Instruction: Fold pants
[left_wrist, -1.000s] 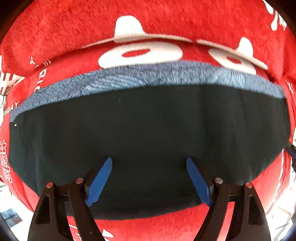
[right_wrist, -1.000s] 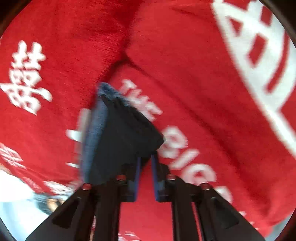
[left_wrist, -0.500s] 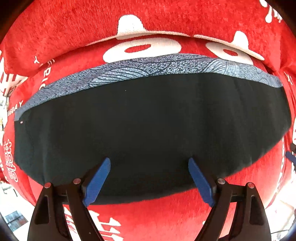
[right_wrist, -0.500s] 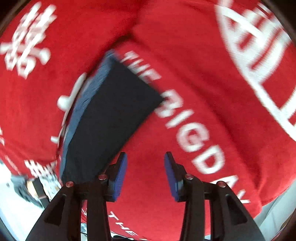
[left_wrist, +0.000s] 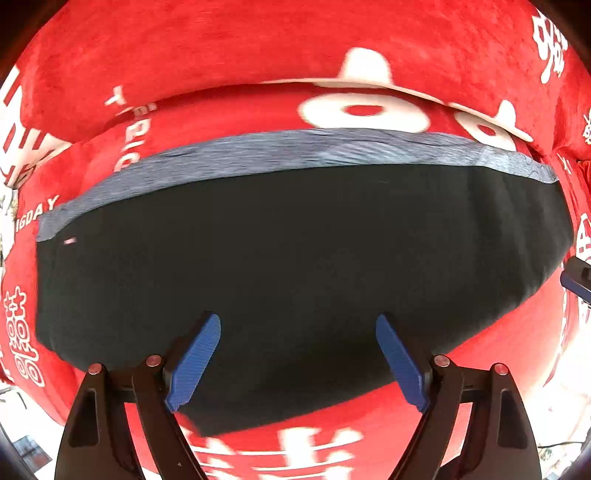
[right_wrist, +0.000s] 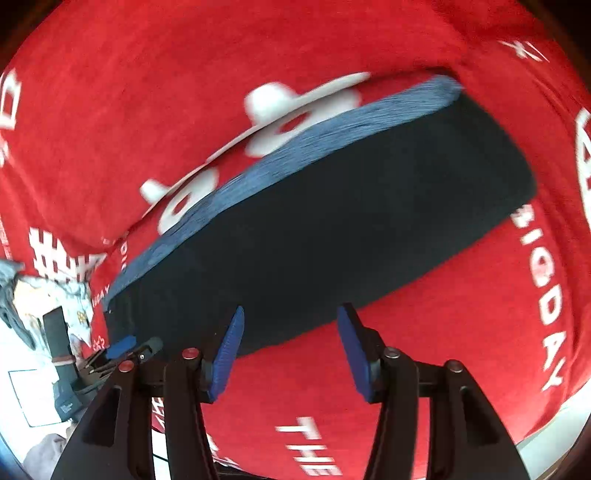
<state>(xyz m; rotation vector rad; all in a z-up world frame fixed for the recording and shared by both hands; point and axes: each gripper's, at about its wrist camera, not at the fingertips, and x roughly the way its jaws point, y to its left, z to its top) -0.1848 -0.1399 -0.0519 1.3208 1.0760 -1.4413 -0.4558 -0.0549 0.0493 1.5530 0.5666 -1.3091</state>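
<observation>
A: where are the pants (left_wrist: 295, 266)?
B: flat on the red blanket (left_wrist: 221, 48), just ahead of both grippers. Left gripper (left_wrist: 298, 321) and right gripper (right_wrist: 290, 314) are spread wide, gripping nothing.

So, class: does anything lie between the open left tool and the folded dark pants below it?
Nothing visible does. The left tool hangs open directly over the pants, which lie flat on the red blanket with no other object across them.
</observation>
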